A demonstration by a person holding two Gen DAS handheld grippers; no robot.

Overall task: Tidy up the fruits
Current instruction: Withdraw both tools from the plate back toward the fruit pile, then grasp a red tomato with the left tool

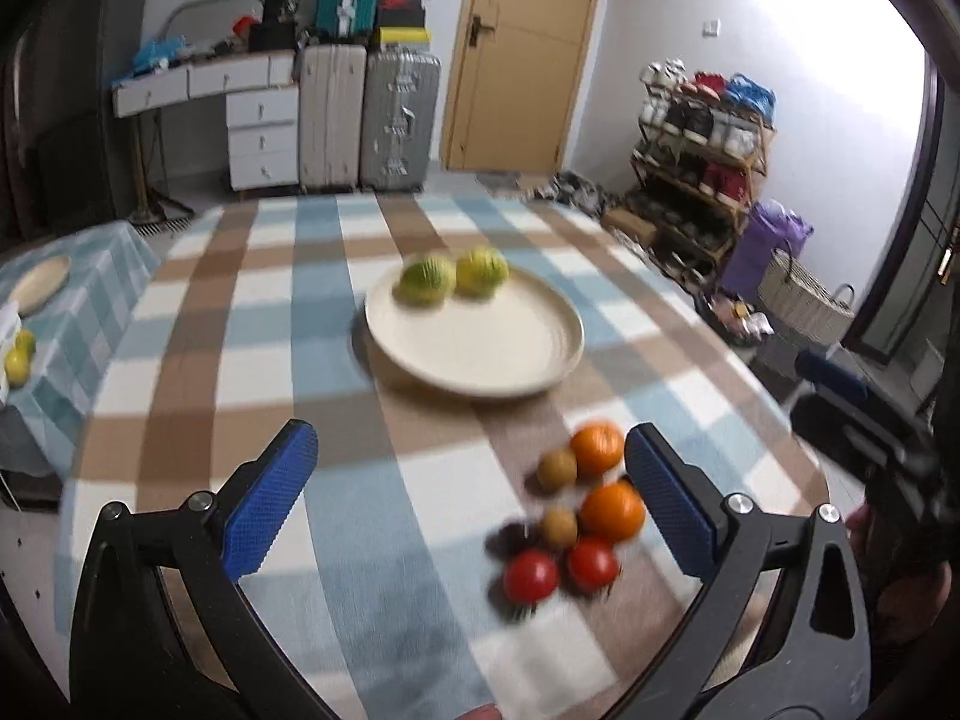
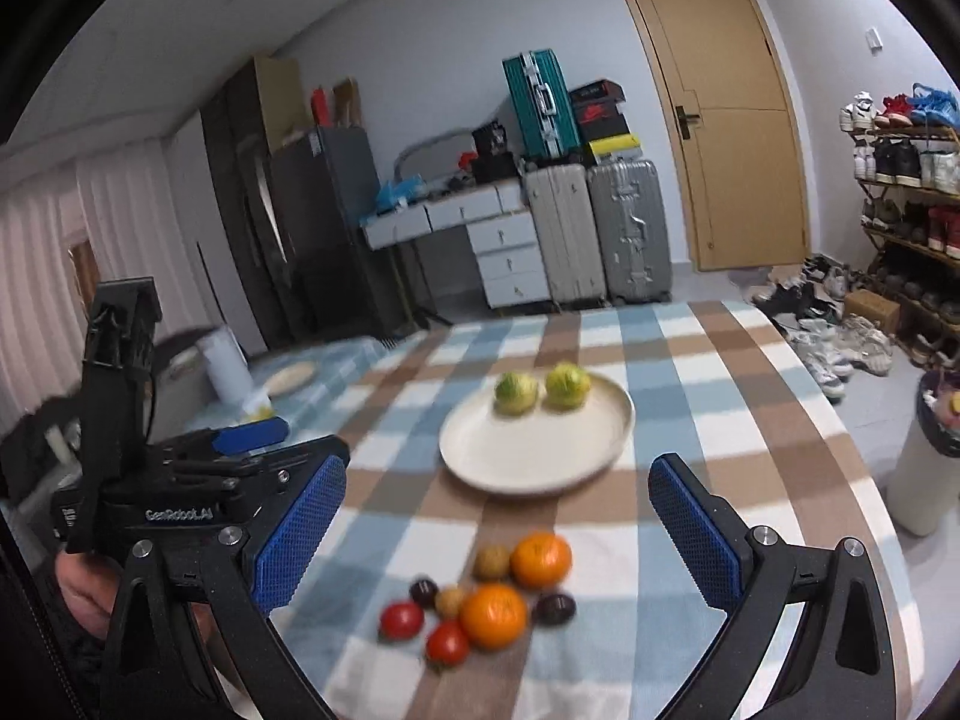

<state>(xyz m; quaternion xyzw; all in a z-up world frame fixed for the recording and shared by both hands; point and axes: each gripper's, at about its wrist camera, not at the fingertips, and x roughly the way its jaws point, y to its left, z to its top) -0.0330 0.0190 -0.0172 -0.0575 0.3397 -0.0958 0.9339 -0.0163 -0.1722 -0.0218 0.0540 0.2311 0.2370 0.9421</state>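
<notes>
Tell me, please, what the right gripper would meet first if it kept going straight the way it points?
Probably the plate. The right gripper is open and points over the loose fruit pile, which lies lower in its view, towards the plate with two green fruits. Blur and fisheye depth make this uncertain.

Cream plate [image 2: 528, 468]: two yellow-green fruits [image 2: 515, 393] side by side at its far rim. Near side of plate, on cloth: clustered two oranges [image 2: 540, 559], two tomatoes [image 2: 401, 619], brown kiwis [image 2: 492, 562], dark fruits [image 2: 555, 607].
</notes>
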